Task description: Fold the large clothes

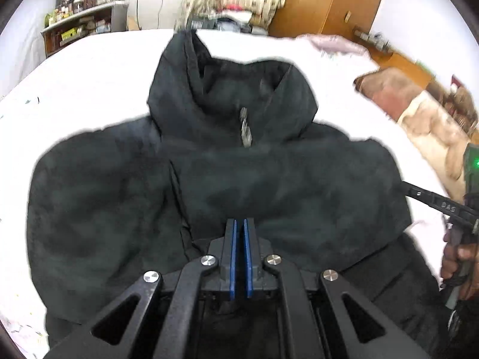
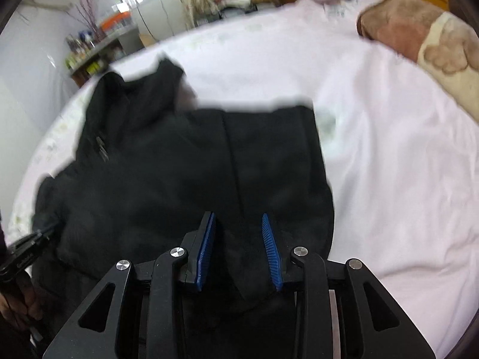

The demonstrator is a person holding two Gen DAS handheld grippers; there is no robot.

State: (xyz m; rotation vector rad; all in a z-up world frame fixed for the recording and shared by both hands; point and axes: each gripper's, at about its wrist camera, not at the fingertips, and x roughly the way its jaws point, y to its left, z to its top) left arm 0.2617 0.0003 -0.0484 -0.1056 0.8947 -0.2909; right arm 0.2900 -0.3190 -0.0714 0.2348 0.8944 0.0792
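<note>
A black padded jacket lies spread on the white bed sheet, collar away from me, with a metal zipper pull below the collar. My left gripper is shut, its blue pads nearly touching and its tips pinched into a fold at the jacket's near edge. In the right wrist view the jacket fills the centre. My right gripper grips a thick bunch of its black cloth between the blue pads. The right gripper's finger also reaches in at the jacket's right side.
A brown and cream plush blanket lies at the bed's right side. Beyond the bed stand a cluttered shelf and a wooden wardrobe. Bare sheet stretches right of the jacket. A person's hand holds the right gripper's handle.
</note>
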